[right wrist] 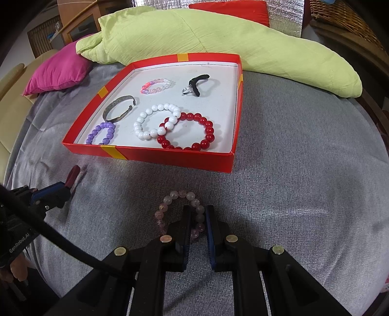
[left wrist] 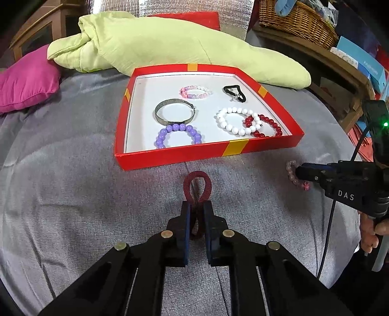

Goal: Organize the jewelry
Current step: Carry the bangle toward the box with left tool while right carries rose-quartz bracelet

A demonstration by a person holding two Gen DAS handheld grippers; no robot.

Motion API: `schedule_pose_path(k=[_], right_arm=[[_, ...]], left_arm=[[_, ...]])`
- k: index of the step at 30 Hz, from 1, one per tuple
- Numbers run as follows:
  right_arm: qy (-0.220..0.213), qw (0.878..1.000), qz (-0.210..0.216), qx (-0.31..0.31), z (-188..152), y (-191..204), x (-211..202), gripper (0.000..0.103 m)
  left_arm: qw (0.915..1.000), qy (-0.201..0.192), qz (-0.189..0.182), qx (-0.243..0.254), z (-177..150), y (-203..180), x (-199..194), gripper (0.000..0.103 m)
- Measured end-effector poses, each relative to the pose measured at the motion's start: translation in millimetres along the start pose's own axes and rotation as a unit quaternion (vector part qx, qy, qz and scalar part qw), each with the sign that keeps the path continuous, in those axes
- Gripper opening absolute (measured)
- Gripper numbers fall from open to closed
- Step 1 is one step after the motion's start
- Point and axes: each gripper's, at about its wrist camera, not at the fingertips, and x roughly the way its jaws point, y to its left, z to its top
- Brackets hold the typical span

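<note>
A red tray-like box (left wrist: 184, 155) lies on the grey cover and holds several bracelets: purple beads (left wrist: 178, 136), a silver bangle (left wrist: 175, 111), white beads (left wrist: 233, 121), red beads (left wrist: 265, 126), a pink-lilac strand (left wrist: 195, 92) and a black band (left wrist: 234, 92). In front of the box, my left gripper (left wrist: 197, 206) is shut on a dark red coiled band (left wrist: 198, 177), whose loop sticks out past the fingertips. To its right, my right gripper (right wrist: 197, 211) is shut on a pale pink beaded bracelet (right wrist: 175, 197) that rests on the cover. The left gripper (right wrist: 65, 187) also shows in the right wrist view.
A pale green quilt (left wrist: 170, 48) lies behind the box, with a magenta pillow (left wrist: 26, 80) to its left. At the far right, a wicker basket (left wrist: 296, 21) and boxes sit on a wooden shelf. Grey cover (right wrist: 304, 182) stretches right of the box.
</note>
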Motion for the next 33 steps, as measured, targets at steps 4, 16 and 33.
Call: schedule_pose_path(k=[4, 16, 33], right_arm=[[-0.001, 1.0, 0.013, -0.001, -2.7, -2.7, -2.6, 0.012], [-0.019, 0.999, 0.036, 0.018, -7.0, -11.8, -17.5, 0.009], [-0.036, 0.996, 0.063, 0.043, -1.8, -6.5, -29.7, 0.009]], left_arm=[[1.0, -0.004, -0.003, -0.001, 1.2, 0.1, -2.3, 0.011], [0.9998, -0.015, 0.012, 0.002, 4.3, -1.7, -7.6, 0.011], [0.9988, -0.032, 0.037, 0.01, 10.7, -3.9, -16.5, 0.011]])
